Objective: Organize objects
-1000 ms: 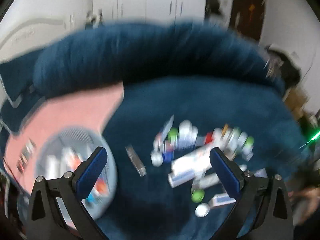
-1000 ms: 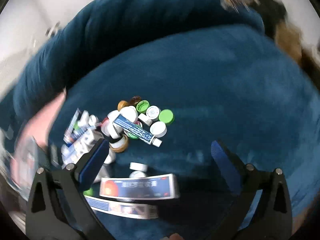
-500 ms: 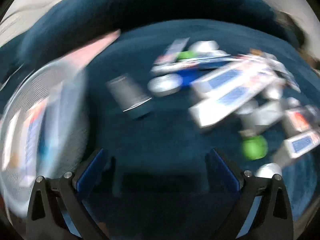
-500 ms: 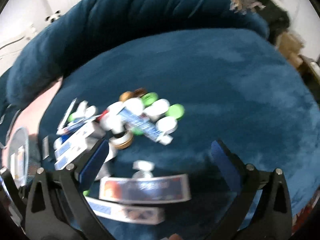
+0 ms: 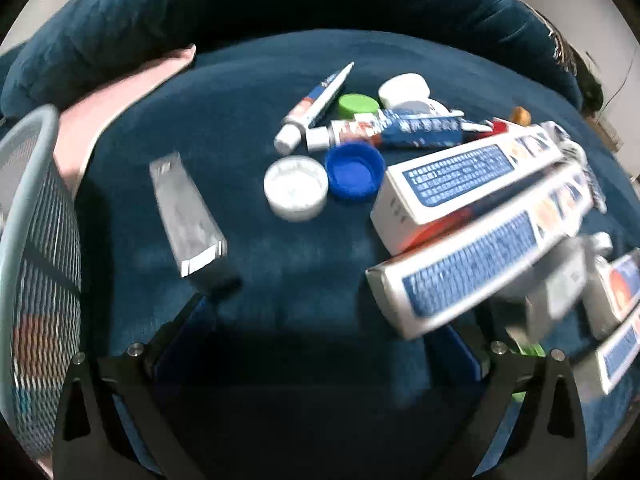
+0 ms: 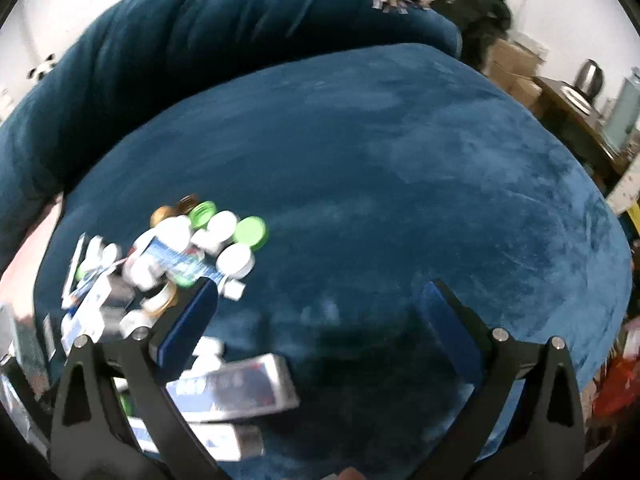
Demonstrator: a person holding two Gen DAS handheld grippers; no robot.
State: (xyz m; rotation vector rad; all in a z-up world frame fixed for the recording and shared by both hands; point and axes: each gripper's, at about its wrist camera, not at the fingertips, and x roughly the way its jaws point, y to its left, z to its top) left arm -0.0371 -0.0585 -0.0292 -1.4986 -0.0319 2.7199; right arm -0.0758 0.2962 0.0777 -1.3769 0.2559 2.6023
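Hovering left tongs [image 5: 320, 334] spread empty, nearest the silver box [image 5: 186, 218] just ahead-left, long axis running fore-aft; right tongs [image 6: 320, 316] spread empty.

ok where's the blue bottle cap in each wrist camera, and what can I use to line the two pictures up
Left wrist: the blue bottle cap lies open side up at upper centre, touching the white cap on its left.
Right wrist: not made out; the blurred pile at left shows no blue cap.
Shared landmark: the long white and blue boxes, right in the left view, at the bottom left in the right view.
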